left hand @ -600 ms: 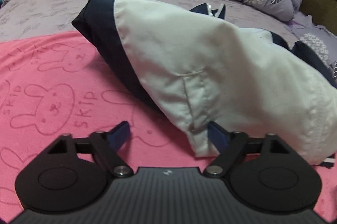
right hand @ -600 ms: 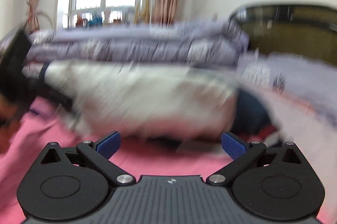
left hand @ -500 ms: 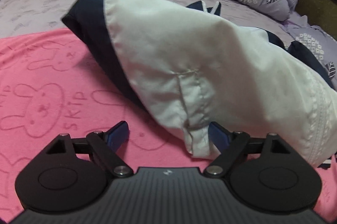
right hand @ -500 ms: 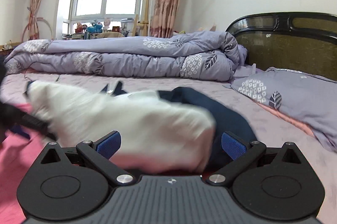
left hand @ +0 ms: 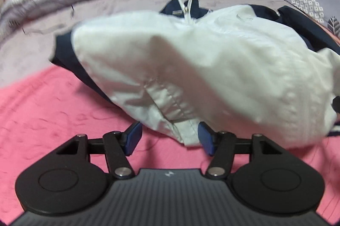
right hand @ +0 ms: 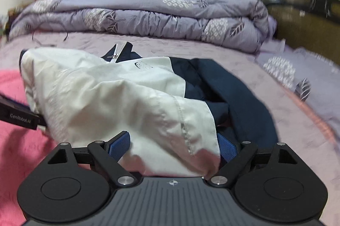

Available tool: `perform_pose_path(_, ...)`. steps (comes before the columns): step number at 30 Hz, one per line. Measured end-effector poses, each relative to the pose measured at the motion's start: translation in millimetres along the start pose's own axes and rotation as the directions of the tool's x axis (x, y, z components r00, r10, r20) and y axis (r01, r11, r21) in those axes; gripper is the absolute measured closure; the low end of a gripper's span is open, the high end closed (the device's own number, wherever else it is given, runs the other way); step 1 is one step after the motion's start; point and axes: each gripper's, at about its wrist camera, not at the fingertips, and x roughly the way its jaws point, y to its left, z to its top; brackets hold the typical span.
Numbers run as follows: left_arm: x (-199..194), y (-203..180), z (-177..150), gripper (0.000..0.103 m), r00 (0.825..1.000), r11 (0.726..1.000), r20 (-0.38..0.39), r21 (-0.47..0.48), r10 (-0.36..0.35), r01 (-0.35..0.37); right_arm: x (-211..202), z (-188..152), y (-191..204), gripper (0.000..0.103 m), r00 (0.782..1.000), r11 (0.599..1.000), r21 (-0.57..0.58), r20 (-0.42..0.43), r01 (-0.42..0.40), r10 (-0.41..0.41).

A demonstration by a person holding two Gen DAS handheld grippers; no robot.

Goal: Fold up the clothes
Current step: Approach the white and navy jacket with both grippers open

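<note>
Left tool [left hand: 167,138] narrowed around jacket [left hand: 212,68] hem, unclenched; right tool [right hand: 172,146] spread, jacket between.

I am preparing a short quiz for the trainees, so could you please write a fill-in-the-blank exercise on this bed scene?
1. The jacket is white and ____.
2. Under the near part of the jacket lies a ____ blanket with rabbit figures.
3. A hem of the jacket lies between the open jaws of the left gripper and of the ____ gripper.
4. Behind the jacket lies a folded ____ quilt.

Missing words: navy; pink; right; purple
</note>
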Motion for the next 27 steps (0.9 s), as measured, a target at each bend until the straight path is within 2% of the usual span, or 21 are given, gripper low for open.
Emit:
perform_pose_path(1,-12.7,2.0,-2.8,0.036,1.0,1.0,0.002,0.007,0.002,-0.002,-9.2,2.2,1.9,0.015,1.0,1.0,-0.013,-0.001,0.006,-0.006)
perform_pose_path(5,-14.2,8.5,5.9,0.033,0.998,0.998,-0.017,0.018,-0.055,0.055,-27.0,10.3,8.2,0.013,1.0,0.999,-0.036,-0.021,-0.021,0.02)
perform_pose_path(7,-17.5,9.4,9.9,0.033,0.999,0.999,-0.038,0.038,-0.026,0.027,-29.5,12.5,9.6,0.013,0.999,0.999,-0.029,-0.027,-0.021,0.02)
perform_pose_path(8,-22.1,6.9,8.5,0.033,1.0,0.999,-0.025,0.038,-0.014,0.015,-30.2,13.1,10.1,0.013,0.999,1.0,-0.023,-0.028,-0.017,0.016)
perform_pose_path(12,-24.1,4.1,0.6,0.033,0.998,0.999,-0.059,0.024,-0.031,0.033,-35.1,13.5,4.6,0.013,0.999,0.999,0.004,-0.042,-0.035,0.035)
perform_pose_path(18,-30.6,-9.4,-5.8,0.033,0.998,0.998,-0.058,0.057,-0.016,0.019,-35.5,7.6,6.4,0.013,0.997,1.0,-0.007,-0.071,-0.03,0.029)
perform_pose_path(27,-34.7,-12.2,-3.2,0.033,0.998,0.999,-0.056,0.037,-0.018,0.02,-32.4,9.7,4.9,0.013,0.994,1.0,0.014,-0.11,-0.021,0.023)
